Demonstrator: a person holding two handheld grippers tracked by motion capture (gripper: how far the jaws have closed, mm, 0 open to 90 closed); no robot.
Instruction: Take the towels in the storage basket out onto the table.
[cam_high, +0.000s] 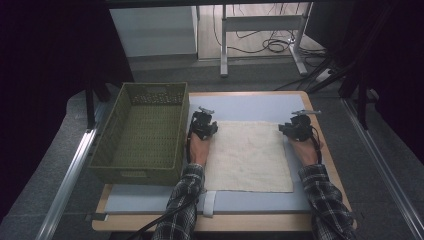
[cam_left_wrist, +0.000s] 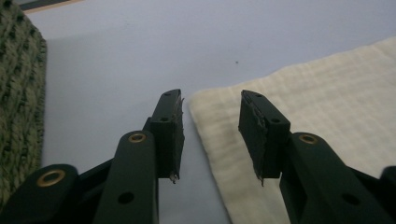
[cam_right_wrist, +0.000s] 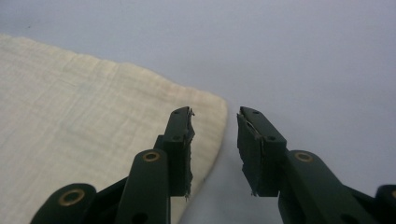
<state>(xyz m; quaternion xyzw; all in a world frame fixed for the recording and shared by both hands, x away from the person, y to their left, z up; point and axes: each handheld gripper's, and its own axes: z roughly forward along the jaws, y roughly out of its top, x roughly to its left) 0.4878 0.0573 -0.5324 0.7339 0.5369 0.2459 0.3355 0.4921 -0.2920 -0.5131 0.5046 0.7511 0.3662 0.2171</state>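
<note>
Cream cloth (cam_high: 248, 156) flat at tabletop centre, beside green basket (cam_high: 145, 131). Left gripper (cam_left_wrist: 211, 125) and right gripper (cam_right_wrist: 215, 140) parted, empty, each straddling a far corner's edge. Risk: pads nipping only fringe, corner slipping free on lifting, or pinching the blue mat (cam_high: 250, 105) beneath.

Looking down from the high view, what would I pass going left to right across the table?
Green basket → left gripper → cream cloth → right gripper.
</note>
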